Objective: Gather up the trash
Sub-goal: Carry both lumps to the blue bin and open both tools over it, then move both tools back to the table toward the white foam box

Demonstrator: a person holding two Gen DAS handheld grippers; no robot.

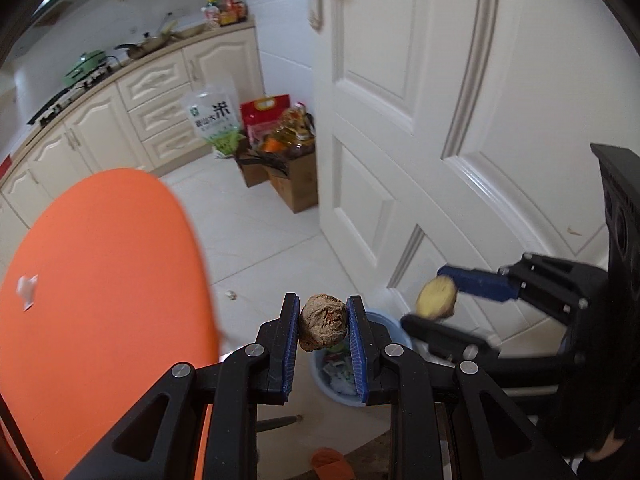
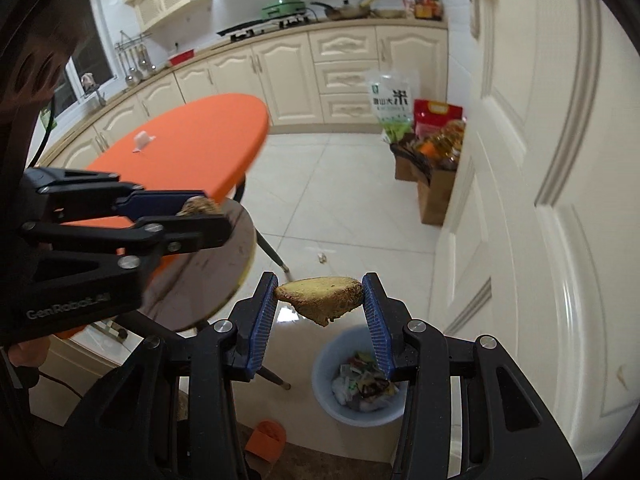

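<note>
I hold the left gripper [image 1: 323, 322] clamped narrowly on a brown crumpled lump [image 1: 323, 322] and the right gripper [image 2: 319, 300] about a third open, clamped on a yellowish ginger-like wedge [image 2: 320, 298]; the pale blue trash bin [image 2: 324, 364] sits at 6 o'clock below both. To release cleanly, I would centre each piece above the rim first. The fingers hide much of the bin's mouth, and what the lump is stays unclear.

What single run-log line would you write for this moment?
left gripper: shut on brown lump | right gripper: shut on yellowish food scrap | blue waste bin: on floor below, part full | stage: carrying
</note>
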